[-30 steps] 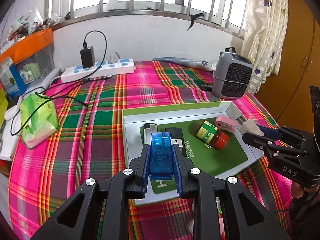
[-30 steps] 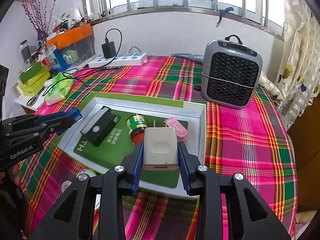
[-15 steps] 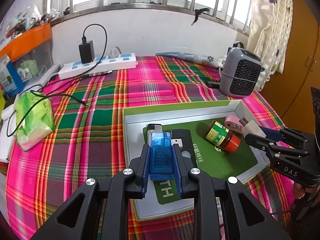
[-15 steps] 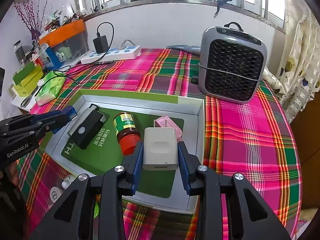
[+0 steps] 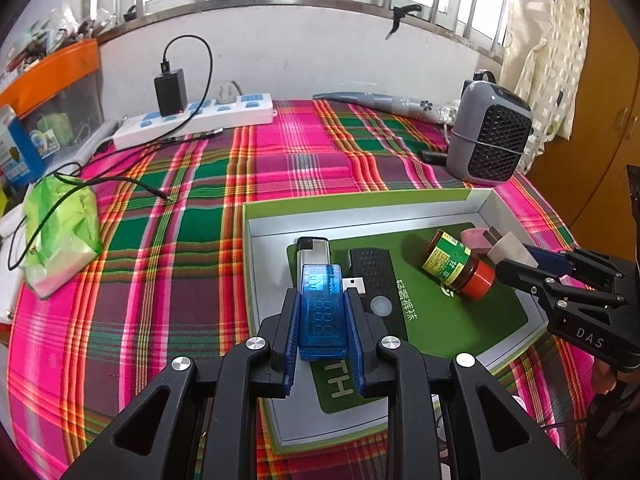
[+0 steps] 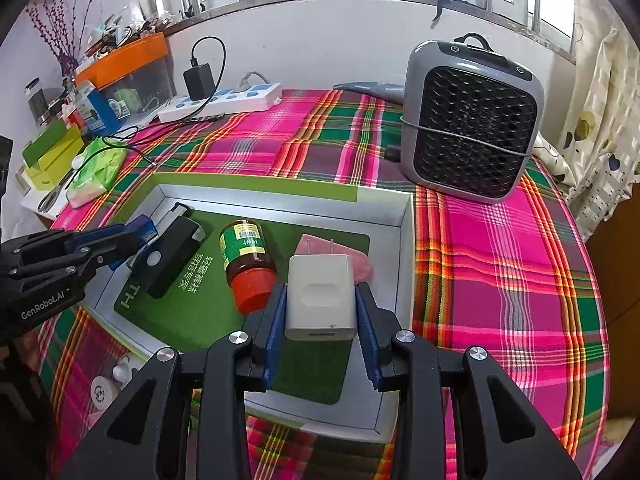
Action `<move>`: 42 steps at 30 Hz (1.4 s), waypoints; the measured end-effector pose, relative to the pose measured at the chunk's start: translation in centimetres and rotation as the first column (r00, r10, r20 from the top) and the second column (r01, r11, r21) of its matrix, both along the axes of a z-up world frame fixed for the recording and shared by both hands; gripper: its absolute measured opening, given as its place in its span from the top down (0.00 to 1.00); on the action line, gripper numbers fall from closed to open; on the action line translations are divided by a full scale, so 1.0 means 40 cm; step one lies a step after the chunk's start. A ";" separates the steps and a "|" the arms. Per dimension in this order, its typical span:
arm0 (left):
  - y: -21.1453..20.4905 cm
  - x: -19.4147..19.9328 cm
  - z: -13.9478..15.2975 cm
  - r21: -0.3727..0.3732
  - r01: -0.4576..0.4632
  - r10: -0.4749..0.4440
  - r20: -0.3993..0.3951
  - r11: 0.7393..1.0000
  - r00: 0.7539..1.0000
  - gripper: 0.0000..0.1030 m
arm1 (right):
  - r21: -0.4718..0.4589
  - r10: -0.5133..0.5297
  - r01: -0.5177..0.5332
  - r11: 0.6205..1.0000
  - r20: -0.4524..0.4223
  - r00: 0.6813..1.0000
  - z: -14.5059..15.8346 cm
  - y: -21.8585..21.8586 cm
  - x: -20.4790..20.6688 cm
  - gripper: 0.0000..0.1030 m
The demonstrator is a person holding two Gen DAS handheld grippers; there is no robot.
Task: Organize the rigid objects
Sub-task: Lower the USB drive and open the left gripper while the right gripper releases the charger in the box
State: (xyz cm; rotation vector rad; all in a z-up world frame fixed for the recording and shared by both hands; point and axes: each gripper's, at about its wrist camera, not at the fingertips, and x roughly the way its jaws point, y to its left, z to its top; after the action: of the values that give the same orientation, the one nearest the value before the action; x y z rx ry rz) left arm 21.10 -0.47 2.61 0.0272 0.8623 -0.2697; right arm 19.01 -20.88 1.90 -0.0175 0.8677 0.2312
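My left gripper (image 5: 322, 308) is shut on a blue USB meter (image 5: 321, 314) and holds it over the left part of the green-edged box (image 5: 360, 208). My right gripper (image 6: 321, 308) is shut on a white plug charger (image 6: 321, 300) over the box's right part (image 6: 406, 248). In the box lie a red-capped jar (image 5: 456, 266), a black device (image 5: 374, 280), a silver lighter (image 5: 314, 250) and a pink object (image 6: 352, 258). The jar (image 6: 248, 264) and black device (image 6: 170, 258) show in the right wrist view too.
A grey fan heater (image 6: 470, 128) stands behind the box at the right. A white power strip (image 5: 192, 120) with a black adapter lies at the back. A green tissue pack (image 5: 60, 224) and cables lie at the left. Small white items (image 6: 100, 392) sit by the box's near-left corner.
Both grippers have moved forward over the box with their objects still held. The box contents have not moved.
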 end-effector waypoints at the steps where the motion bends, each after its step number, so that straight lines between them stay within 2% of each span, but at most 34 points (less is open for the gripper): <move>1: 0.000 0.000 -0.001 0.000 0.002 -0.002 0.001 1.000 1.000 0.80 | -0.001 0.001 -0.001 1.000 -0.001 1.000 0.000 0.000 0.001 0.66; 42: -0.009 0.001 -0.017 0.041 0.009 -0.009 0.001 0.999 1.000 0.78 | 0.005 0.006 -0.006 1.000 -0.015 1.000 -0.015 0.011 0.005 0.66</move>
State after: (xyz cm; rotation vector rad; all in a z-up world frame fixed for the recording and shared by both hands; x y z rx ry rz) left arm 21.14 -0.82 1.92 0.0691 0.8665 -0.2608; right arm 19.23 -20.44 1.28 -0.0134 0.8824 0.2395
